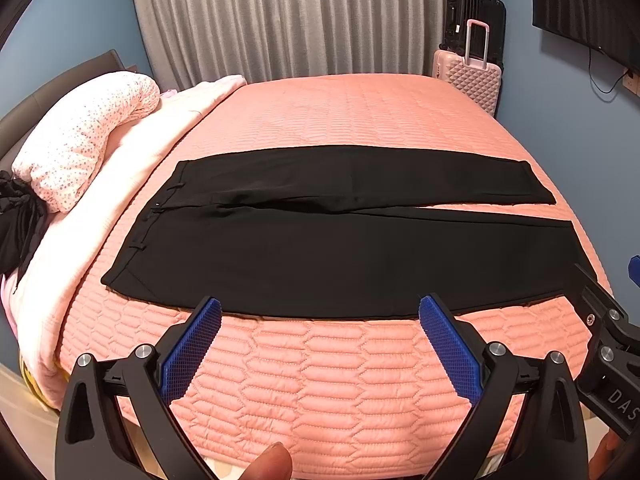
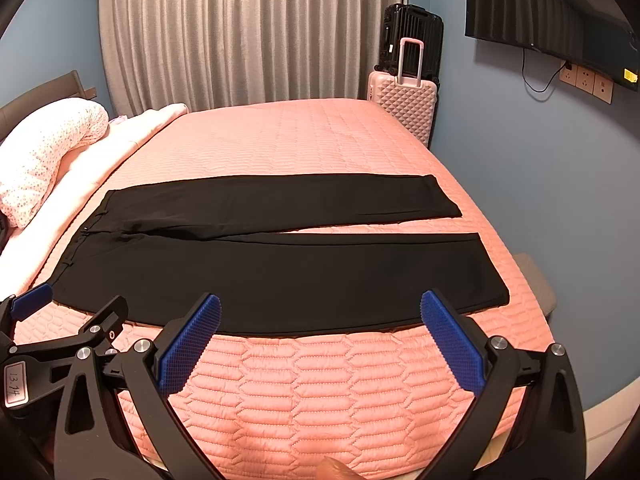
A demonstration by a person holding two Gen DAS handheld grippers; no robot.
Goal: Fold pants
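Note:
Black pants (image 1: 340, 232) lie flat on the pink quilted bed (image 1: 340, 120), waistband at the left, both legs spread to the right with a narrow gap between them; they also show in the right wrist view (image 2: 280, 256). My left gripper (image 1: 320, 308) is open and empty, hovering at the near edge of the near leg. My right gripper (image 2: 320, 306) is open and empty too, at the near hem edge farther right. Each gripper shows at the side of the other's view.
A pink-dotted duvet (image 1: 84, 136) and pale blanket are piled at the bed's left. A pink suitcase (image 2: 404, 100) and a black one stand at the far right corner. A wall TV (image 2: 552, 12) hangs on the right. Grey curtains hang behind.

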